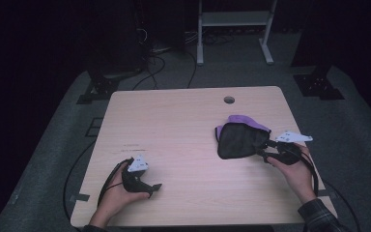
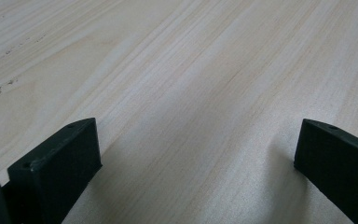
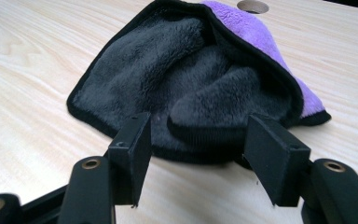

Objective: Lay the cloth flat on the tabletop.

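Two grippers — left gripper (image 1: 147,186) jaws released; right gripper (image 3: 193,154) jaws spread around cloth (image 3: 191,79) edge.

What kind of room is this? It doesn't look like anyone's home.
Probably a lab or recording studio. A bare wooden table stands on grey carpet with dark surroundings, cables run across the floor behind it, and a white metal equipment stand sits at the back. A person works there with a gripper in each hand.

A dim lab or recording room: a pale wooden desk (image 1: 174,125) on grey carpet (image 1: 357,130), black cables (image 1: 154,67) trailing, black stand feet (image 1: 319,84), a white metal frame (image 1: 234,29) behind.
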A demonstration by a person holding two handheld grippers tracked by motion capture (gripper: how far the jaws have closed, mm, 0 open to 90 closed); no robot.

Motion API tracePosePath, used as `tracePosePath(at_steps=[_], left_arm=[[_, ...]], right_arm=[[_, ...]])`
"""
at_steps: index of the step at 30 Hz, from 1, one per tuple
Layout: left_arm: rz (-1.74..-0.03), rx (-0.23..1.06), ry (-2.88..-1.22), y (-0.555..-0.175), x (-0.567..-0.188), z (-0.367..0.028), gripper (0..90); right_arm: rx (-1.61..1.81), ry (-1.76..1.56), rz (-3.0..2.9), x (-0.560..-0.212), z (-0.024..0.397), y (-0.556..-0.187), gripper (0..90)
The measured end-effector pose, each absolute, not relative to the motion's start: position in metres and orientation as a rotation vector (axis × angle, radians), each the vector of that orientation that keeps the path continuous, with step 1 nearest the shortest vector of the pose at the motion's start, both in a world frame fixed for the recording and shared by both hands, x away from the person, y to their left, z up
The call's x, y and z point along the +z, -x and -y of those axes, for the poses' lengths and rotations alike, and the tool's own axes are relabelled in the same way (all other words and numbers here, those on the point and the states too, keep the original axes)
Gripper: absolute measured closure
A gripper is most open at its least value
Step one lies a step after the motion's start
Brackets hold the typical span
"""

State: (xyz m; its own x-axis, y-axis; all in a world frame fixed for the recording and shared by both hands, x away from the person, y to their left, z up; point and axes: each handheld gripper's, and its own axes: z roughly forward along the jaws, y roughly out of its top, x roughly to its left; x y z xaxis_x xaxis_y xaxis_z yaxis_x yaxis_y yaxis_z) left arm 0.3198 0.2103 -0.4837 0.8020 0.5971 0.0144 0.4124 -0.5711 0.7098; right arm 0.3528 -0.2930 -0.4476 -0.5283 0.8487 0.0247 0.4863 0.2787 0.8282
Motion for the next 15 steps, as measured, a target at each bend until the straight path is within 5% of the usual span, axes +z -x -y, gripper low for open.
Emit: tracePosePath(at_steps=[5, 10, 15], left_arm=[[-0.741, 0.328, -2.258, -0.32, -0.484, -0.21, 0.0], [-0.74, 0.329, -2.255, -0.32, -0.484, -0.21, 0.0], [-0.74, 0.329, -2.255, -0.32, -0.484, -0.21, 0.0]], right_arm=[[1.107, -1.205, -2.153, -0.451, 0.285, -0.366, 47.3], [1.087, -1.224, -2.179, -0.45, 0.285, -0.378, 78.8], [1.139, -1.244, -2.167, -0.44, 0.29, -0.38, 81.9]])
